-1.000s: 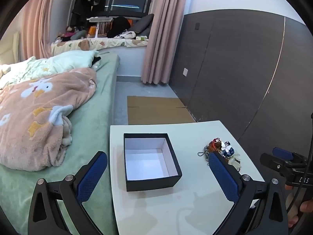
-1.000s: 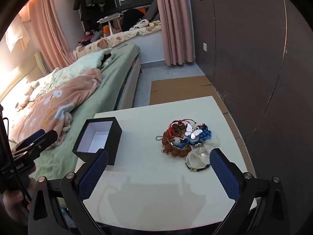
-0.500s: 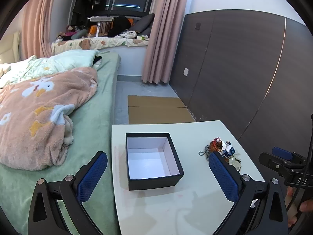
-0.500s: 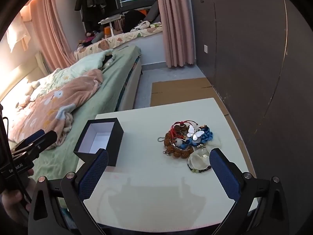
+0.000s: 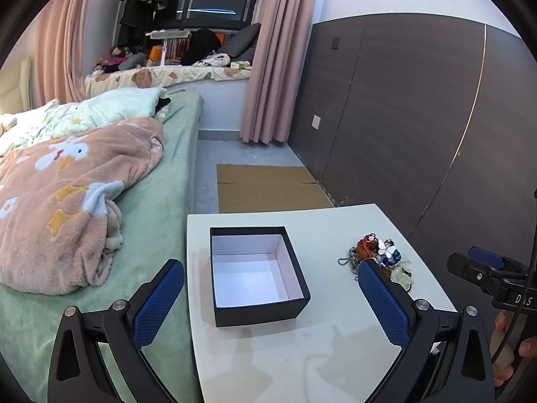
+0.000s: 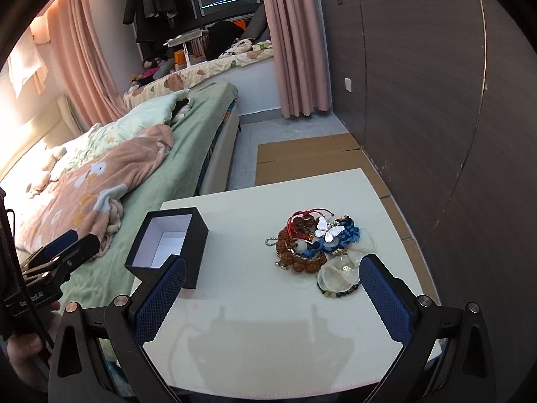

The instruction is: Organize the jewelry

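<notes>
An open black box (image 5: pixel 255 273) with a white inside stands empty on the white table (image 5: pixel 302 352); it also shows in the right wrist view (image 6: pixel 167 247). A pile of jewelry (image 6: pixel 319 247) with brown beads, red cord, blue cord and a silver butterfly lies right of the box; part of it shows in the left wrist view (image 5: pixel 377 257). My left gripper (image 5: pixel 270 297) is open and empty above the table's near edge, in front of the box. My right gripper (image 6: pixel 273 297) is open and empty, in front of the jewelry pile.
A bed (image 5: pixel 161 201) with a green sheet and a pink blanket (image 5: pixel 67 194) lies against the table's left side. A dark panelled wall (image 5: pixel 402 117) is on the right. Flat cardboard (image 5: pixel 268 188) lies on the floor beyond the table.
Both grippers have shifted slightly; the box and jewelry sit a little differently in the views. Nothing was taken hold of or moved on the table.
</notes>
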`<state>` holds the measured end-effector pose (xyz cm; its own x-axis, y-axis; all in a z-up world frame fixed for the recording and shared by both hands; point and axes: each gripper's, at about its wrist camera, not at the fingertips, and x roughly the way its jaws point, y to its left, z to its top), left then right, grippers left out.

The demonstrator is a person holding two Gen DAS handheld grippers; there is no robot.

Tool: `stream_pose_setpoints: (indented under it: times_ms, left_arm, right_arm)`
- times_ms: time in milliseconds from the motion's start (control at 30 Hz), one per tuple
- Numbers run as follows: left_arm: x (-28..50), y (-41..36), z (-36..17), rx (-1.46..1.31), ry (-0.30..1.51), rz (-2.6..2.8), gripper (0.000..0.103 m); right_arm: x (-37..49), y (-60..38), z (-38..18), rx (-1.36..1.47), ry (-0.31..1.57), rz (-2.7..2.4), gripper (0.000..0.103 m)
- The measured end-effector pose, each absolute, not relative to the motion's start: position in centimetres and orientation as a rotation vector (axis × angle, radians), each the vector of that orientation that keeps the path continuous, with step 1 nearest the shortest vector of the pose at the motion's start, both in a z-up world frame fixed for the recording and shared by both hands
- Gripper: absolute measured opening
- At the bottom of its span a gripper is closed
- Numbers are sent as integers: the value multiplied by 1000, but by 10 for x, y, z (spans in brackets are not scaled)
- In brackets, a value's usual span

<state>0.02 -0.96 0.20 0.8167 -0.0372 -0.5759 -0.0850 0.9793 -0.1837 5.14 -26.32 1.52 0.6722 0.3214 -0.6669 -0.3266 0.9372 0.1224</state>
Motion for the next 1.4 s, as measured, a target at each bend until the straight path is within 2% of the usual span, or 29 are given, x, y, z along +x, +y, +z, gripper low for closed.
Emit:
stream_pose_setpoints:
  times_ms: [1400]
  left_arm:
    - [1,-16,2,-186,614,22,103]
  right_arm:
    - [51,-272,15,-8,745,362,103]
